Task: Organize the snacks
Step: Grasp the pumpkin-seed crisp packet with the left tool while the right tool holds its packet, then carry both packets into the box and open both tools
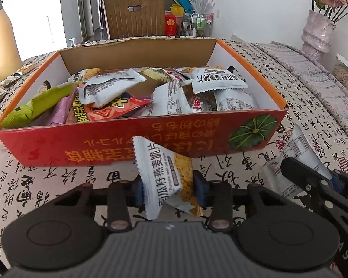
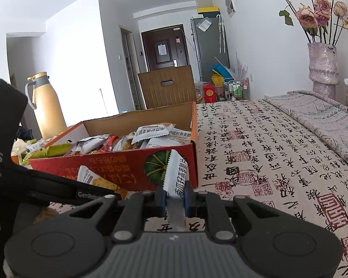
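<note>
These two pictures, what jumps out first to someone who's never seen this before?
The red cardboard box heaped with snack packets sits mid-table on a calligraphy-print tablecloth. In front of it, the left gripper and the right gripper each pinch a white snack packet. Dried roses in a vase stand far right.

1. An oat crisp packet [image 1: 164, 176], white with a speckled yellow-brown side and black lettering, stands nearly upright, clamped between blue pads just in front of the box.
2. A second white packet [image 2: 176, 173] with serrated ends is pinched edge-on, upright, near the box's pumpkin picture.
3. The red box [image 1: 118, 143], orange-rimmed with a plain cardboard back wall, sits open on the cloth, heaped with white, red and green packets [image 1: 136, 92].
</note>
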A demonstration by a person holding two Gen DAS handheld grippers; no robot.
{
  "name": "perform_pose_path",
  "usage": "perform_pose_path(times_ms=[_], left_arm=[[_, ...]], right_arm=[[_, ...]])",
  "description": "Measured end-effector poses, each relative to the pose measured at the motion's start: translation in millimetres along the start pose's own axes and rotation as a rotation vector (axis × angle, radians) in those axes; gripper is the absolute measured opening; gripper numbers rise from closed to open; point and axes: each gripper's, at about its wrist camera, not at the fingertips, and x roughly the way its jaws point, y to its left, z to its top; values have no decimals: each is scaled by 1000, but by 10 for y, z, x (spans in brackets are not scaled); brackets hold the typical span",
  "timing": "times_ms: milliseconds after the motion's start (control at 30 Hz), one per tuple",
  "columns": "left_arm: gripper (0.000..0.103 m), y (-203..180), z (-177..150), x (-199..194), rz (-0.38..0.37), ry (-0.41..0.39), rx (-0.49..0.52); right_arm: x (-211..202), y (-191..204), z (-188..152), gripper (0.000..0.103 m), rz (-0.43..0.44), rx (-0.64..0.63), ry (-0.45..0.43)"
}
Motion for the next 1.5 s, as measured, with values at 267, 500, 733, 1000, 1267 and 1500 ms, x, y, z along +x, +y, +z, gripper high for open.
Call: perform_pose_path(times_ms=[267,500,733,1000,1267,1500], left_arm=[[39,28,-41,-221,-12,-49,19],[39,89,-37,-410,-15,-98,32],[39,215,-38,-615,-5,-159,28],[39,358,53,-819,15,-236,20],[39,489,266,-879,48,-296,18],[39,609,473,-836,72,-334,7]], right_arm=[[-16,12,-7,14,11,-6,-8],[-49,83,17,14,26,-31,-13],[-131,241,88,14,67,-71,-17],[-155,455,278,14,88,-112,-59],[-59,605,555,14,91,-138,-108],[138,706,825,14,84,-141,-135]])
